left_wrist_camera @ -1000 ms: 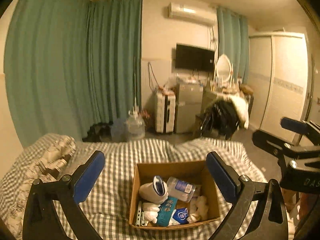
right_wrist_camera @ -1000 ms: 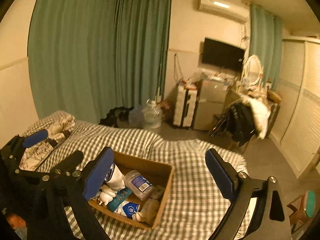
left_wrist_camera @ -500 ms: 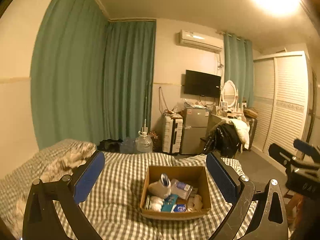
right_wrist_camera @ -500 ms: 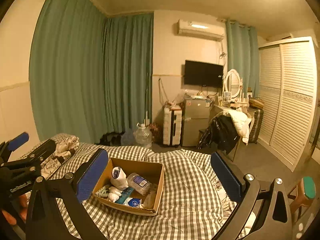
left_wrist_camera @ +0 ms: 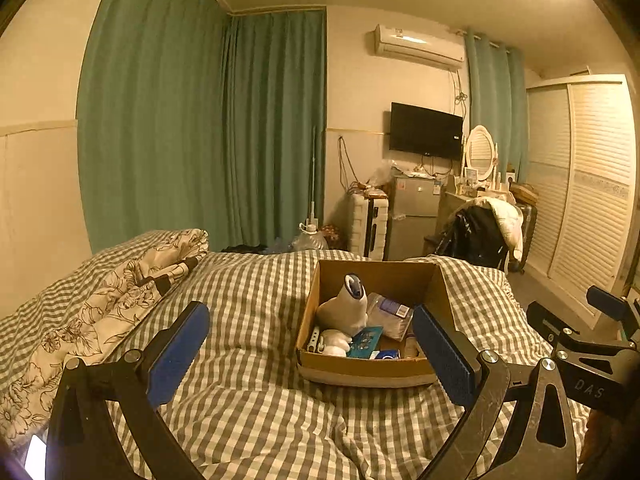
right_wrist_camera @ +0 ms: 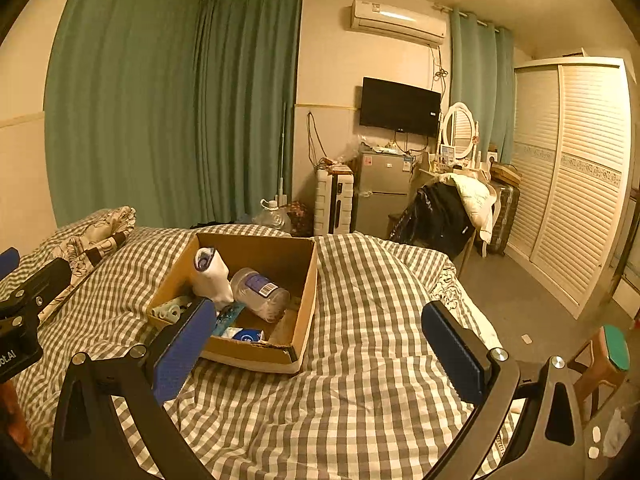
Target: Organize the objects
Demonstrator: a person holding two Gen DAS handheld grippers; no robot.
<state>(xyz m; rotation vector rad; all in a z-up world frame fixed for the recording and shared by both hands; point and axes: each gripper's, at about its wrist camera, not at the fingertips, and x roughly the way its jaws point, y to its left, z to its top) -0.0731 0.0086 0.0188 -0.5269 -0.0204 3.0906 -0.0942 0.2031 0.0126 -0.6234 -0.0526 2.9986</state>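
An open cardboard box sits on the checked bed cover. It holds a white sock-like bundle, a clear plastic bottle, a teal packet and other small items. My left gripper is open and empty, just short of the box, which shows between its blue pads. My right gripper is open and empty, to the right of the box; its left pad overlaps the box's front corner.
The checked bed fills the foreground, with a floral quilt at the left. Beyond are green curtains, a fridge, a chair draped with clothes, a white wardrobe and a stool.
Both grippers have tilted down and come closer to the bed, so the box looks larger and nearer. Both stay open and empty. The box's contents have not moved.
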